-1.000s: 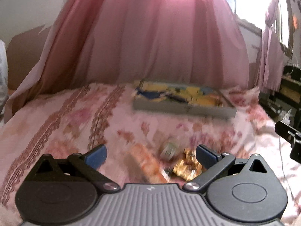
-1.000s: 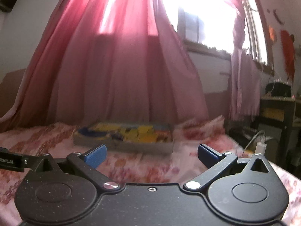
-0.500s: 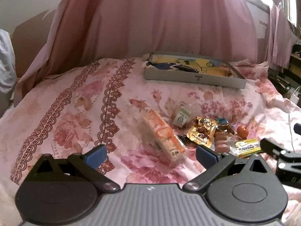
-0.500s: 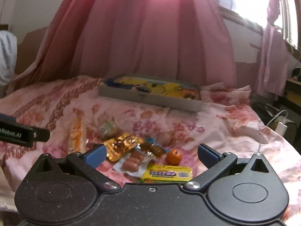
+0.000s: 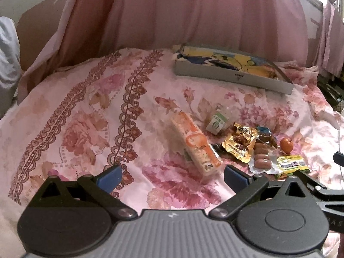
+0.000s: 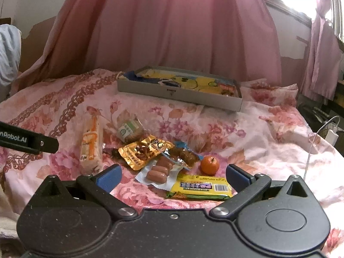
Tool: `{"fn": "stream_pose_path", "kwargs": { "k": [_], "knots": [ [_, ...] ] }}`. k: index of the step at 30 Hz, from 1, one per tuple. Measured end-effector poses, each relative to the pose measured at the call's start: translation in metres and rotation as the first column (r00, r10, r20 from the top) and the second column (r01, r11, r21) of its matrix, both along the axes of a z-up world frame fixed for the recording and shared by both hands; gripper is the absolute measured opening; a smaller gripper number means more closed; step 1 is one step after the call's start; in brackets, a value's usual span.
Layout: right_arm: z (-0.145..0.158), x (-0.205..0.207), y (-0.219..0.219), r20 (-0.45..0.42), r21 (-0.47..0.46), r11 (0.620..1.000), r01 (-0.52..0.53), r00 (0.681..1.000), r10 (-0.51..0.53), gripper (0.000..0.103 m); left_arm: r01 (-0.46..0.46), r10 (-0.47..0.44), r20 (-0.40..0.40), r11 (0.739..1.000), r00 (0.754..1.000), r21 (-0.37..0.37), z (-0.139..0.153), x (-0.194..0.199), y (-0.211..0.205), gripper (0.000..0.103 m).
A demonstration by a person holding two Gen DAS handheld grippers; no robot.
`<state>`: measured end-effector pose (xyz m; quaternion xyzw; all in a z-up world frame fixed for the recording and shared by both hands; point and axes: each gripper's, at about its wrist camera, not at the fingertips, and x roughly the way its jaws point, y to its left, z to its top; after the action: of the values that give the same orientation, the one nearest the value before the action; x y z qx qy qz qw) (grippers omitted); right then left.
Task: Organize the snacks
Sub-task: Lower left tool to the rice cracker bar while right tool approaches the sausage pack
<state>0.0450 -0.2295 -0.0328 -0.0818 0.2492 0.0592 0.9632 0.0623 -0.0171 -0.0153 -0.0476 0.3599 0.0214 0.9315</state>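
Observation:
Snacks lie in a heap on a floral bedspread: a long orange pack (image 5: 194, 144) (image 6: 91, 144), a small green-labelled pack (image 5: 217, 122) (image 6: 129, 129), a gold pouch (image 5: 239, 143) (image 6: 144, 150), a sausage pack (image 5: 261, 161) (image 6: 159, 171), a small orange fruit (image 5: 286, 144) (image 6: 210, 165) and a yellow bar (image 5: 290, 164) (image 6: 201, 187). A shallow grey box (image 5: 232, 76) (image 6: 178, 93) with a yellow picture inside sits farther back. My left gripper (image 5: 171, 177) is open, just short of the orange pack. My right gripper (image 6: 173, 176) is open above the sausages and yellow bar.
Pink curtains (image 6: 172, 25) hang behind the bed. A white charger and cable (image 6: 331, 134) lie at the right edge. The bedspread (image 5: 75, 118) stretches bare to the left of the snacks. Part of the left gripper (image 6: 28, 140) juts in from the left in the right wrist view.
Both grippers have tilted down from the curtains towards the bed, bringing the snack heap into view. Both stayed open.

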Motion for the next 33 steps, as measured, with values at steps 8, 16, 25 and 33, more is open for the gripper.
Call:
{"fn": "stream_pose_path", "kwargs": {
  "k": [8, 16, 25, 33],
  "knots": [
    [-0.009, 0.012, 0.005, -0.045, -0.014, 1.0, -0.013, 0.999, 0.012, 0.102, 0.026, -0.026, -0.069, 1.0, 0.997, -0.008, -0.007, 0.028, -0.001, 0.103],
    [-0.021, 0.025, 0.011, -0.094, -0.033, 0.999, -0.033, 0.995, 0.03, 0.102, 0.04, -0.043, -0.094, 0.998, 0.995, -0.039, -0.014, 0.051, -0.003, 0.102],
    [-0.038, 0.05, 0.019, -0.142, -0.095, 0.992, -0.085, 0.987, 0.07, 0.102, 0.033, -0.051, -0.15, 0.992, 0.987, -0.125, -0.025, 0.083, -0.002, 0.102],
    [-0.047, 0.078, 0.016, -0.197, -0.059, 0.993, -0.106, 0.976, 0.092, 0.102, -0.01, -0.017, -0.148, 0.984, 0.989, -0.179, -0.044, 0.104, 0.002, 0.102]
  ]
}}
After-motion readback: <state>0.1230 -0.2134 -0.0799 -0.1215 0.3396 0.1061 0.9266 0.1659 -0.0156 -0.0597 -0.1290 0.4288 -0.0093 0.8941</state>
